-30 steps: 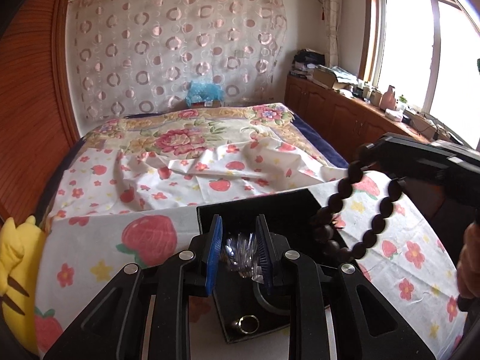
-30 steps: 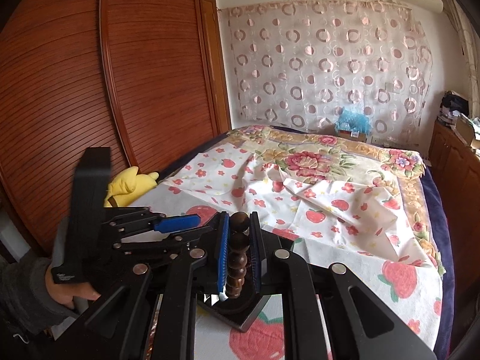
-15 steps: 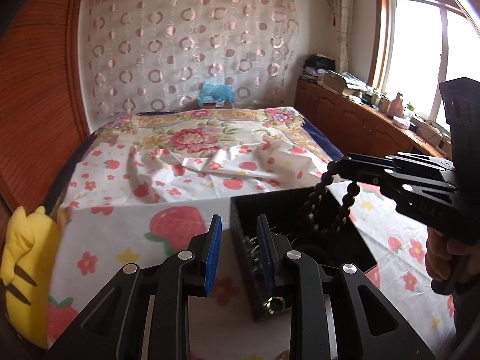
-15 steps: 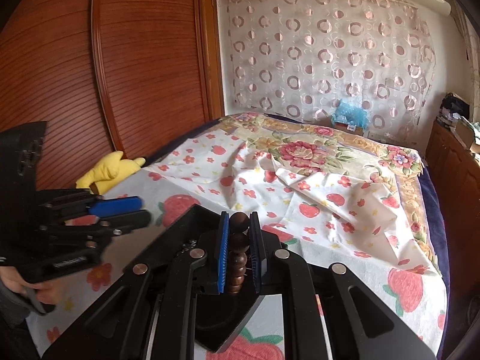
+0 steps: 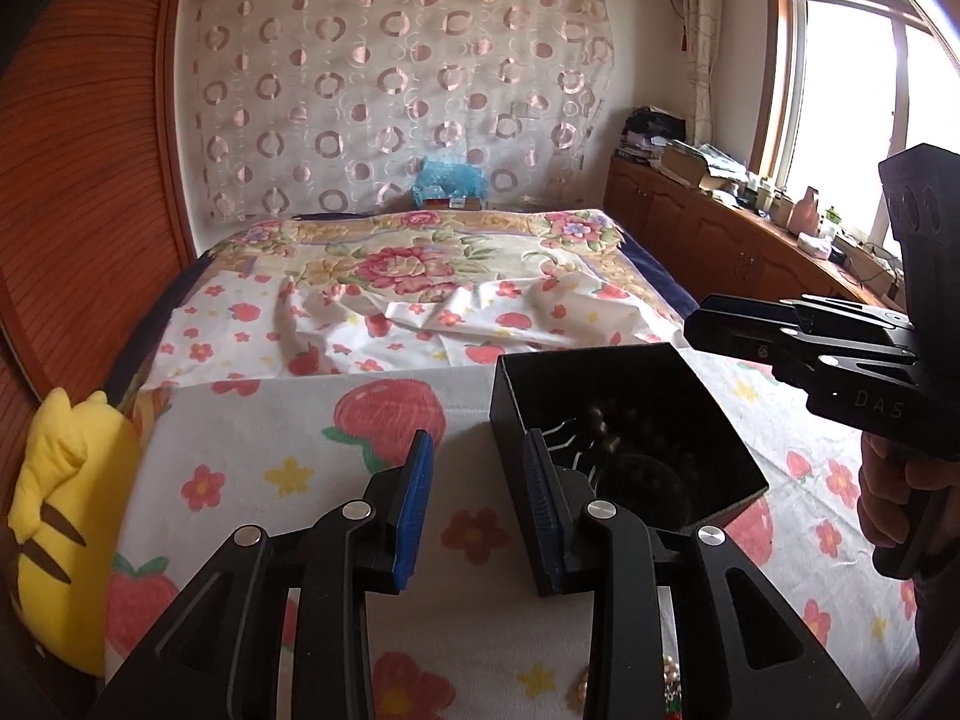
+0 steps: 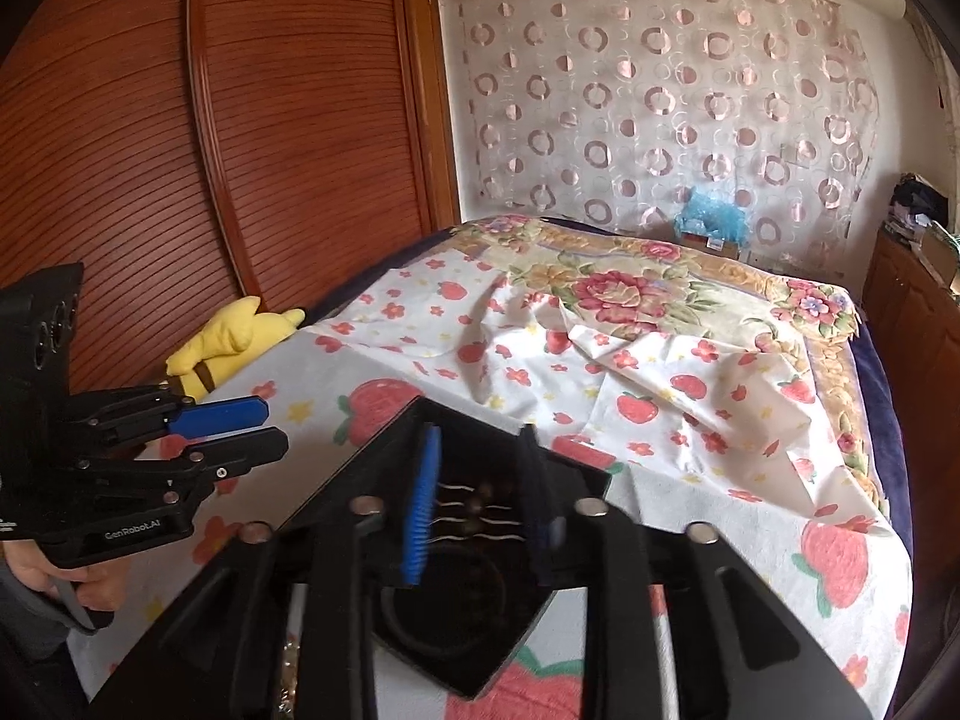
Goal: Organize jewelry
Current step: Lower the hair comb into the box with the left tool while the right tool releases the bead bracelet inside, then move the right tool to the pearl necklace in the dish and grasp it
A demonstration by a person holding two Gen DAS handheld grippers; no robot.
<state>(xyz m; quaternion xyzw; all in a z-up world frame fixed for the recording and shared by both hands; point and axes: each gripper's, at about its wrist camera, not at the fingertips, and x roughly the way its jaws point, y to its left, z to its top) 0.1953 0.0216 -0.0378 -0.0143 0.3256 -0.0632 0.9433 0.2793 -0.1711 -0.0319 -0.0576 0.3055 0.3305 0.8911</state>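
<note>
At lower centre, on a strawberry-print sheet covering a bed, a black box holds dark beads. Both grippers, left and right, gape wide, empty. Circle-print curtain hangs behind; wooden doors fill the left.

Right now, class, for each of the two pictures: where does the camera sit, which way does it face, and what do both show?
Left wrist: sits on the left gripper, jaws open, facing across the bed toward the curtain; the black box lies ahead to the right, with the right gripper and hand at right.
Right wrist: sits on the right gripper, jaws open over the box, facing the curtain and wardrobe; the left gripper shows at left.
Shared: box, beaded bracelet, yellow plush, bed, curtain.
</note>
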